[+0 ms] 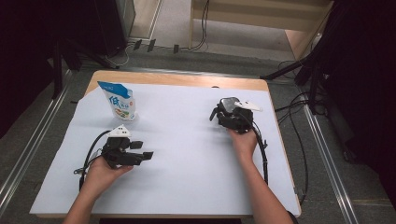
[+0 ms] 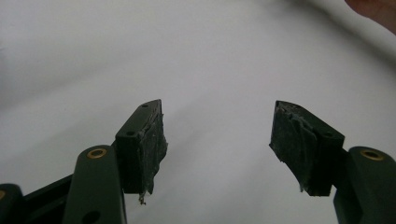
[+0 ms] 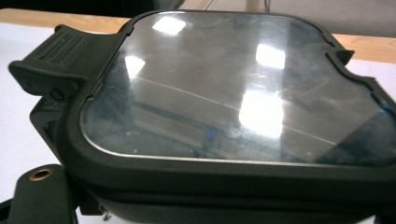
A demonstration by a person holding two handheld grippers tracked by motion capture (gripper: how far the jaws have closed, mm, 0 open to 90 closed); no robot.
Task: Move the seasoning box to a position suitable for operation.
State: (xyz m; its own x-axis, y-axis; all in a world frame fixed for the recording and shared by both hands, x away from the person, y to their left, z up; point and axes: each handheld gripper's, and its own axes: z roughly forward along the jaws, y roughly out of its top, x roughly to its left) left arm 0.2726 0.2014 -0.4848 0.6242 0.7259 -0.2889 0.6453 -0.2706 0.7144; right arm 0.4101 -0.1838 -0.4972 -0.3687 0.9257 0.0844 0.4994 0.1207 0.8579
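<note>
One black container with a glossy, see-through lid (image 3: 233, 93) sits between the jaws of the right gripper (image 1: 231, 114), toward the far right part of the table. In the right gripper view the lid is close to the camera, its ribbed latch tab (image 3: 53, 58) jutting out at the left and a jaw arm rising just below it; the pads themselves are hidden under the container's body, so I judge it gripped from how snugly it sits there, though the contact cannot be seen. Holding it by the lower body probably leaves the lid and the tab free to be worked. The person's right hand (image 1: 243, 140) carries the gripper from below, cable trailing toward the table's right edge.

Nearer the person, on the left, the left gripper (image 1: 140, 156) lies low over the white sheet (image 1: 187, 163) with its jaws spread wide and nothing between them; the left gripper view shows bare sheet past both worn pads (image 2: 149, 140). It looks held in reserve, pointing toward the middle.

Between the two grippers the sheet is open, giving plenty of room. A blue-and-white pouch (image 1: 120, 101) stands upright at the far left, well apart from the container. The wooden table edge (image 1: 187, 79) runs close behind the container, so room is tighter there.
</note>
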